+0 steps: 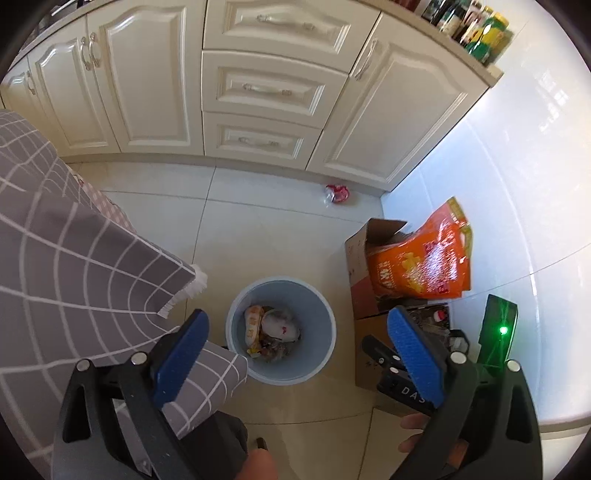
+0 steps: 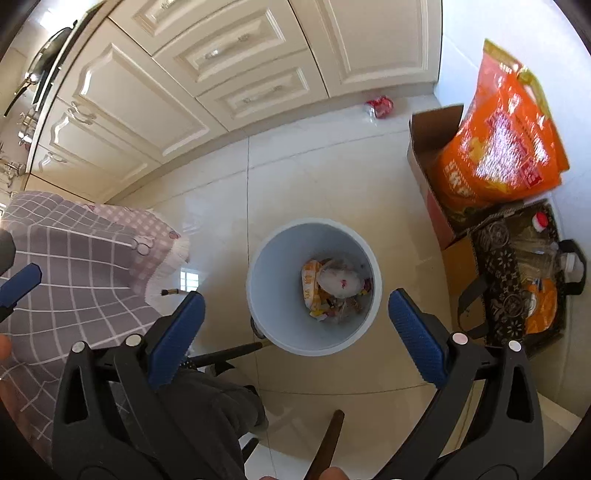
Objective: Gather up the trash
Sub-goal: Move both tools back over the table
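A light blue trash bin (image 1: pixel 325 332) stands on the tiled floor and holds crumpled wrappers and a white bag (image 1: pixel 275 326); it also shows in the right wrist view (image 2: pixel 273 325) with the same trash (image 2: pixel 334 288). A crumpled red and white wrapper (image 1: pixel 337 192) lies on the floor by the cabinet base, also in the right wrist view (image 2: pixel 378 106). My left gripper (image 1: pixel 295 339) is open and empty above the bin. My right gripper (image 2: pixel 295 325) is open and empty above the bin too.
A table with a grey checked cloth (image 1: pixel 74 266) is at the left. Cream cabinets (image 1: pixel 258 92) run along the back. A cardboard box with an orange bag (image 1: pixel 417 266) and a dark patterned bag (image 2: pixel 517 280) stand at the right. Bottles (image 1: pixel 476 29) sit on the counter.
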